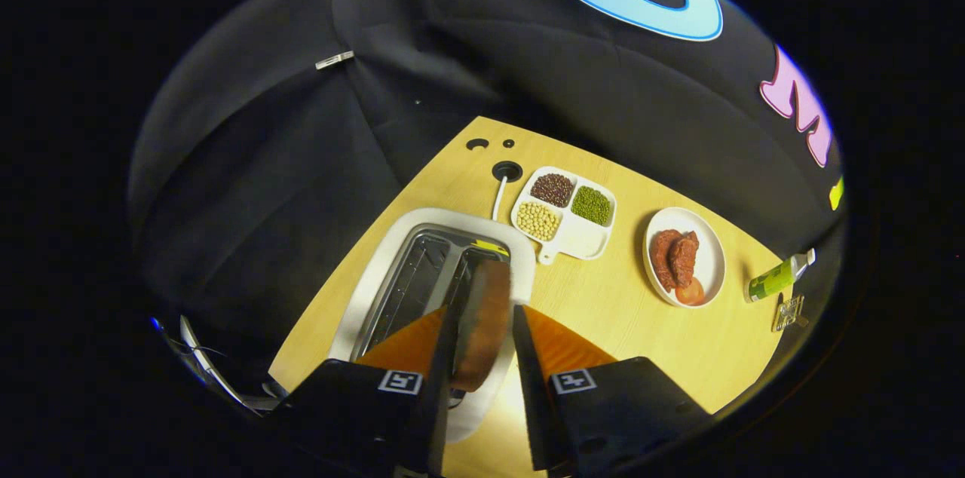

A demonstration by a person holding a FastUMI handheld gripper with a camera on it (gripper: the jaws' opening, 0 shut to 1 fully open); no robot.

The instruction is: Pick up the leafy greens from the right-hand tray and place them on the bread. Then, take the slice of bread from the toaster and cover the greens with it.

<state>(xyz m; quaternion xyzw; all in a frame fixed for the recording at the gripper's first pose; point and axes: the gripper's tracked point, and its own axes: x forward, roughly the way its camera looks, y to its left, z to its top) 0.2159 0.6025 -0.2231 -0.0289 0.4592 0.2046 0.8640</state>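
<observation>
A toasted slice of bread (486, 304) stands on edge between the two fingers, its browned crust facing up at me. My gripper (482, 312) is shut on it, one finger on each flat side. Directly beneath is the white toaster (445, 216), seen from above, with its two metal slots (418, 278) open. The slice's far end hangs over the right-hand slot, and I cannot tell whether its lower edge is still inside.
On the wooden table (603, 297) beyond the toaster lies a white divided tray (580, 240) with brown, green and yellow beans. To its right sits a round plate (709, 255) with meat and a tomato slice, then a green bottle (776, 278) near the table's edge.
</observation>
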